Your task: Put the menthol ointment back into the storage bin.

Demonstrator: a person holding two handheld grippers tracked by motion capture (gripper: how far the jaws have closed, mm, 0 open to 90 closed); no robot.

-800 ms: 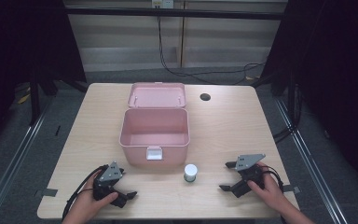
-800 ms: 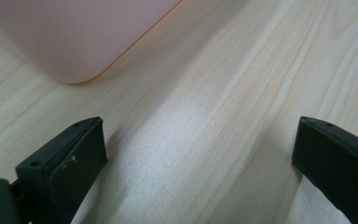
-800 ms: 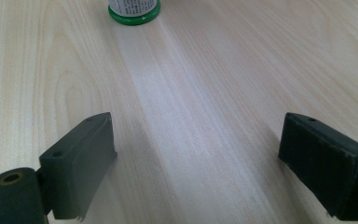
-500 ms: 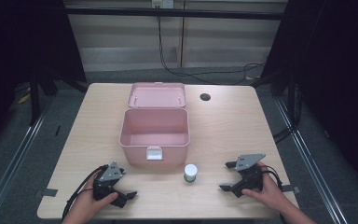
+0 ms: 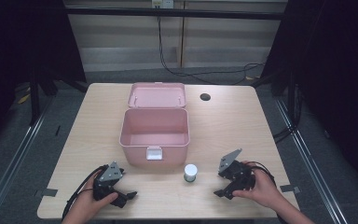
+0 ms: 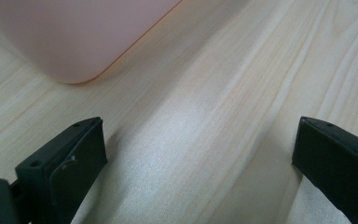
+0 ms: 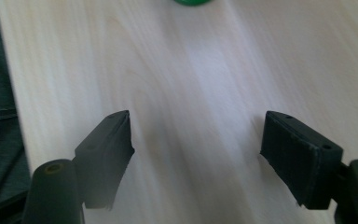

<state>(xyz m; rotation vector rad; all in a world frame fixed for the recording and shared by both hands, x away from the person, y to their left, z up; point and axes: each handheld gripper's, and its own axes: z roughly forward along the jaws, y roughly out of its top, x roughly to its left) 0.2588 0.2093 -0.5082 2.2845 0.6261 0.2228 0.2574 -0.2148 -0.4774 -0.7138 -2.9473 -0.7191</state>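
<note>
A small jar [image 5: 190,172] stands upright with its white lid up, long axis vertical, low in the high view just right of centre, below the open pink box [image 5: 154,133]. The left gripper [image 5: 129,195] at lower left and the right gripper [image 5: 220,185] at lower right are both released, gaping over bare table [image 5: 242,121].

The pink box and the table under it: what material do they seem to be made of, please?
The pink box looks like moulded plastic with a smooth, matte finish: one even colour, rounded corners, thin walls and a hinged lid lying open behind it. The table shows pale wood grain in long streaks with a soft sheen; whether it is solid wood or a laminate the pictures cannot settle.
</note>
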